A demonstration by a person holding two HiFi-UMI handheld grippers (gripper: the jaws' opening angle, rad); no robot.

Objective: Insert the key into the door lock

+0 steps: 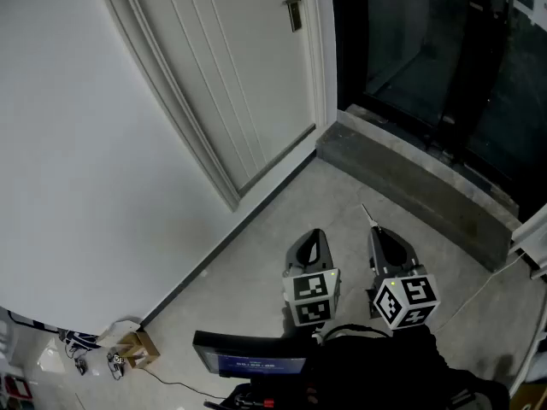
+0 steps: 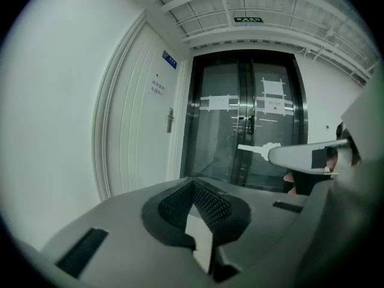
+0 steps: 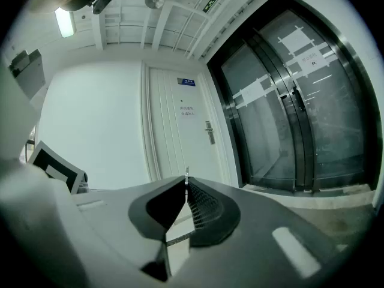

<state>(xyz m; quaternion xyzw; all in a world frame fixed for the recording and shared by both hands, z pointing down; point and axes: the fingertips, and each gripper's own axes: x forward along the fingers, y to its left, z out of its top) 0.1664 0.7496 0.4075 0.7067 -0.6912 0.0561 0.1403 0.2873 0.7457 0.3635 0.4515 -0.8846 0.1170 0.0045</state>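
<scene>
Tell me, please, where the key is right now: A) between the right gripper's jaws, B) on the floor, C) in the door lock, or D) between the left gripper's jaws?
A: the key sticks out from the closed jaws of the right gripper, while the left gripper is shut on nothing.

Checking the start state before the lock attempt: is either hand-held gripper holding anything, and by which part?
The right hand-held gripper pinches the key by its head end, blade sticking out. The left hand-held gripper is shut on nothing.
</scene>
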